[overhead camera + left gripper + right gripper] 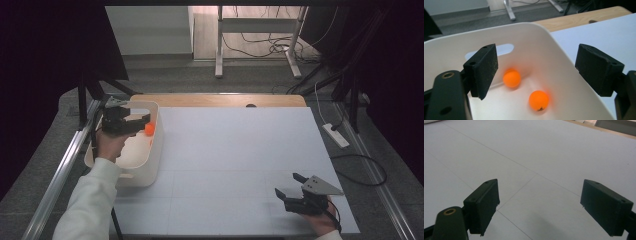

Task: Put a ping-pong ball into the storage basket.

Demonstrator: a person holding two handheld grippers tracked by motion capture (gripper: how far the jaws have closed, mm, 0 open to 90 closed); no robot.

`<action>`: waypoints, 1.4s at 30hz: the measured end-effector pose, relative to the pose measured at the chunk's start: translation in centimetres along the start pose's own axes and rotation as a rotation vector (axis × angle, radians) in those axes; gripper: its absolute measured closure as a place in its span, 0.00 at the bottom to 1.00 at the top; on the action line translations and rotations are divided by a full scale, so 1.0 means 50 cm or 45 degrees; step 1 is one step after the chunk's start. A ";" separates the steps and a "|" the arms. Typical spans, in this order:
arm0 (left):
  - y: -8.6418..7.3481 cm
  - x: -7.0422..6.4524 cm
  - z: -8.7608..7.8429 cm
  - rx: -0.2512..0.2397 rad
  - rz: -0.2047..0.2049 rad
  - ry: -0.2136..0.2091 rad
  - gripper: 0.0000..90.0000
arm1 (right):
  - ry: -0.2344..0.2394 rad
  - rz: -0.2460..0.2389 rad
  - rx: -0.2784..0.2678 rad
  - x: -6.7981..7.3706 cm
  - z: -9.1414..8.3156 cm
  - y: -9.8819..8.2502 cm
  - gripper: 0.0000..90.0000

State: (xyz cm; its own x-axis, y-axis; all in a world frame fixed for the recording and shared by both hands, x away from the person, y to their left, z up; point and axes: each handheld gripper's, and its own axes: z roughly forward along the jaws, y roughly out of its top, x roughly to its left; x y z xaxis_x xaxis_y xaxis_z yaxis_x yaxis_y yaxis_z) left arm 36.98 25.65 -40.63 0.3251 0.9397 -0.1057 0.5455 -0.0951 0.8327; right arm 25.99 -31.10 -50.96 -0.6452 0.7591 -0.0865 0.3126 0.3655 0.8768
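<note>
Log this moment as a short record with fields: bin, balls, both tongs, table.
bin: white tub at the table's left edge
balls: two orange balls lying apart inside the tub
left tongs: open above the tub, nothing between the jaws
right tongs: open, low over the table's near right corner, holding nothing
table: white sheet over a wooden top

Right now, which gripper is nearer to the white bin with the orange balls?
Left. The left gripper hangs over the white bin, open above two orange balls. The right gripper sits far across the table's near right corner, open and holding nothing.
</note>
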 end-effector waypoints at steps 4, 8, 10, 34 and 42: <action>0.004 -0.015 -0.010 -0.041 0.026 -0.041 0.21 | -0.001 0.000 0.000 0.000 -0.001 0.000 0.17; 0.007 -0.029 -0.022 -0.081 0.048 -0.083 0.21 | 0.000 0.001 0.001 0.000 0.000 0.000 0.17; 0.008 -0.037 -0.028 -0.106 0.056 -0.140 0.21 | -0.001 0.001 0.000 0.000 0.000 0.000 0.17; 0.009 -0.162 -0.072 -0.217 0.214 -0.370 0.22 | -0.009 0.000 -0.002 -0.001 -0.005 -0.001 0.17; -0.016 -0.208 -0.075 -0.201 0.263 -0.487 0.23 | -0.007 -0.003 -0.002 0.000 -0.005 -0.001 0.17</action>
State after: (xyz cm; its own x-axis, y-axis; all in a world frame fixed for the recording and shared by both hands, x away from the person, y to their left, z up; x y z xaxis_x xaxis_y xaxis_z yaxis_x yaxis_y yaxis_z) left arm 30.26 17.16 -38.16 0.6925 0.7148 -0.0969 0.3243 -0.1885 0.9270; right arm 25.82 -31.26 -50.87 -0.6418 0.7614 -0.0914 0.3097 0.3664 0.8774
